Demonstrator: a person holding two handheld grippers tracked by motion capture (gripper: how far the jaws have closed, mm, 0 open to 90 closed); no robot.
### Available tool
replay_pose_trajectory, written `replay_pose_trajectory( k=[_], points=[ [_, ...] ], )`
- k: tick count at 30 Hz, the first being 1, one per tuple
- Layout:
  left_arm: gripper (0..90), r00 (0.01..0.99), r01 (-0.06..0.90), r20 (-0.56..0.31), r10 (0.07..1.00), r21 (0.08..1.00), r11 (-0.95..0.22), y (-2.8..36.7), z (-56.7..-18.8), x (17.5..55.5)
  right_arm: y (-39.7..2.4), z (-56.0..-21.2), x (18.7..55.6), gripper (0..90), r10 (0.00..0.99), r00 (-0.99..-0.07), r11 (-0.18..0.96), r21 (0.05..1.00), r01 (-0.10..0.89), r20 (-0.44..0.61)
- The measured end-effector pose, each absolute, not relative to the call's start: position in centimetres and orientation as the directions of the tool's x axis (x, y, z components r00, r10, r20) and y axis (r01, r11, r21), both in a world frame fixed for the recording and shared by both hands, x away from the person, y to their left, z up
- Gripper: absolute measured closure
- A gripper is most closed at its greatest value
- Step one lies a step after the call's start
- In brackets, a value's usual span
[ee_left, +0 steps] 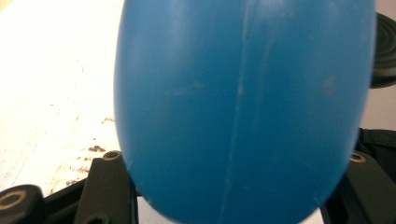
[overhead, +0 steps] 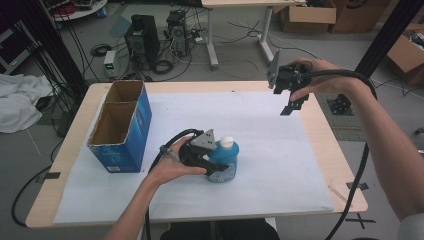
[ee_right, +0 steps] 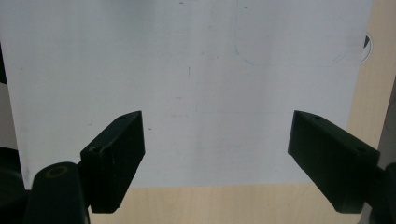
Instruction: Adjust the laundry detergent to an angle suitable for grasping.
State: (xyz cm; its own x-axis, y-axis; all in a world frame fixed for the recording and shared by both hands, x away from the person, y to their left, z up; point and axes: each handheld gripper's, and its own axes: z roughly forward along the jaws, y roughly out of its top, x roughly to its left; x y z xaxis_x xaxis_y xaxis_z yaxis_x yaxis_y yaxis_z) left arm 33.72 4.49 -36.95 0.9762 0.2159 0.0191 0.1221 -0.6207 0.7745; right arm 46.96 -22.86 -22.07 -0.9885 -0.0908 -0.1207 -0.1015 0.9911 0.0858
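The table point(overhead: 320, 150) carried a white sheet; the blue box point(overhead: 122, 127) stood open-topped, likely to receive things. Just right of it, the blue bottle point(overhead: 225, 160) stood upright, pinched by the left tongs point(overhead: 212, 167). The right tongs point(overhead: 292, 102) hovered spread, empty.

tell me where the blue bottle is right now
In the high view the blue bottle stands on the white sheet near the table's front middle, gripped by the left gripper, right of the blue box.

Lab: computer towers point(overhead: 142, 39), floor cables point(overhead: 165, 65), cardboard boxes point(overhead: 306, 16).
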Motion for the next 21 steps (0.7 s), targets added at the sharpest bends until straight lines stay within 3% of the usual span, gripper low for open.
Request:
replay_pose_trajectory(
  k=[14, 21],
  points=[
    [37.8, 0.976, 0.122, 0.020, 0.216, 0.771, -0.625, 4.63, -36.71, 33.58, -22.71, -22.24, 46.97, 18.7, -0.092, -0.989, 0.992, 0.081, -0.101, -0.118],
    [27.7, 0.971, 0.141, 0.017, 0.240, 0.767, -0.626, 4.79, -36.60, 33.58, -22.56, -22.29, 46.96, 18.7, -0.097, -0.988, 0.991, 0.078, -0.106, -0.118]
  ],
)
